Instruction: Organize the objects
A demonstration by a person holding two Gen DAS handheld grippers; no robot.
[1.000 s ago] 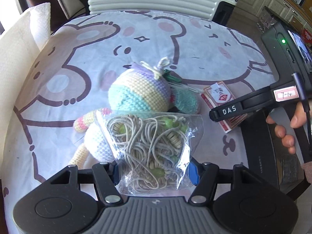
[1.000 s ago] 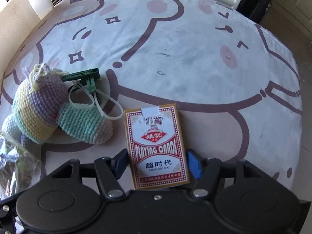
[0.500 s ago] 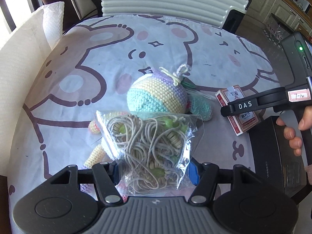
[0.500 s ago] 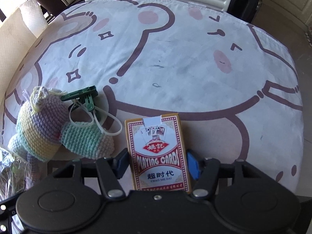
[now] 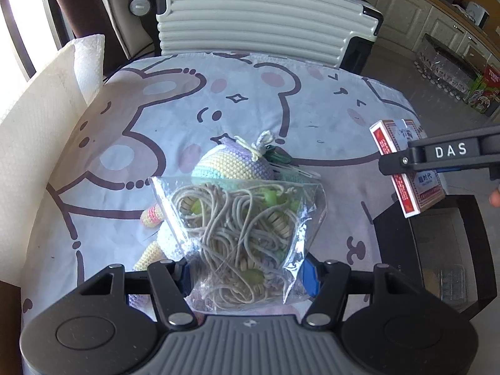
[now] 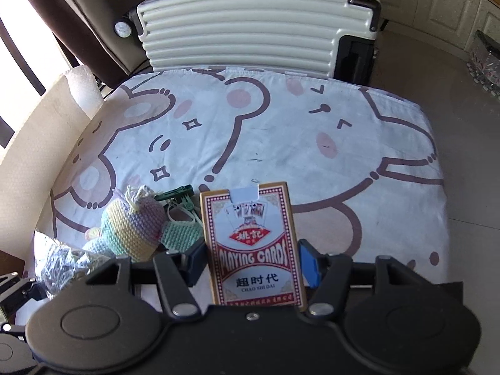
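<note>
Both loads are lifted clear of the cloth [image 6: 281,131], left gripper [image 5: 247,276] clamping the bag [image 5: 243,237], right gripper [image 6: 251,264] gripping the cards [image 6: 254,247]; next likely needs carrying each to its place.

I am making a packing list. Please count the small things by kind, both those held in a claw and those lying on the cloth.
Box of playing cards, held in the right claw: 1
Clear bag of cord and beads, held in the left claw: 1
Crocheted pastel toy, on the cloth: 1
Green clip, behind the toy: 1
Total: 4
</note>
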